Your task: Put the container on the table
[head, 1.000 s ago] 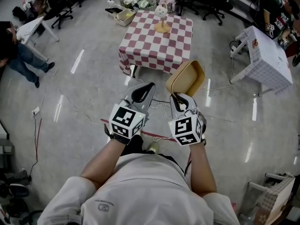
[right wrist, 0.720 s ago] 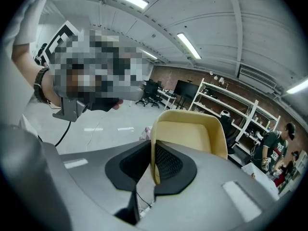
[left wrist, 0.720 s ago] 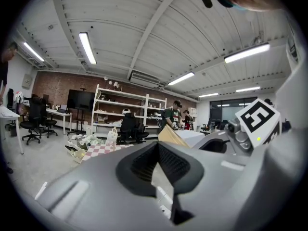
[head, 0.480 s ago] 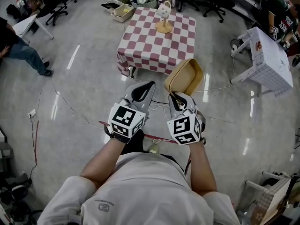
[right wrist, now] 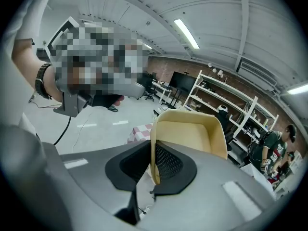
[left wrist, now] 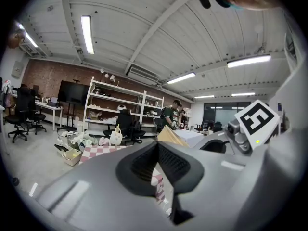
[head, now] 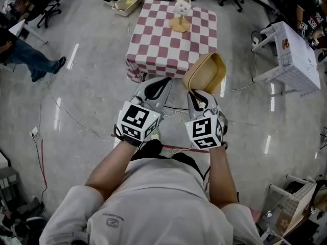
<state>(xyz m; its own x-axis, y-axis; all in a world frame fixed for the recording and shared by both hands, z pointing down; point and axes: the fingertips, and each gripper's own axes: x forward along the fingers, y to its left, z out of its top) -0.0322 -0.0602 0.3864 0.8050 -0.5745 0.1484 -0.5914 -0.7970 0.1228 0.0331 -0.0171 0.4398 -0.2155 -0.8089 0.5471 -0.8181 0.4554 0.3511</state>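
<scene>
A tan plastic container hangs tilted in the air, just short of the near edge of the table with the red-and-white checked cloth. My right gripper is shut on the container's near rim. In the right gripper view the rim runs between the black pads of the right gripper, and the container stands up beyond them. My left gripper is beside it on the left, shut and holding nothing. In the left gripper view the left gripper points toward the table.
A wooden stand with a white bag-like thing sits at the table's far side. Bins of items lie behind the table. A white side table stands at the right. Cables cross the floor. A person sits at the far left.
Both grippers and the container have come closer to the checked table, which now lies nearer in the head view. The grip on the container is unchanged.
</scene>
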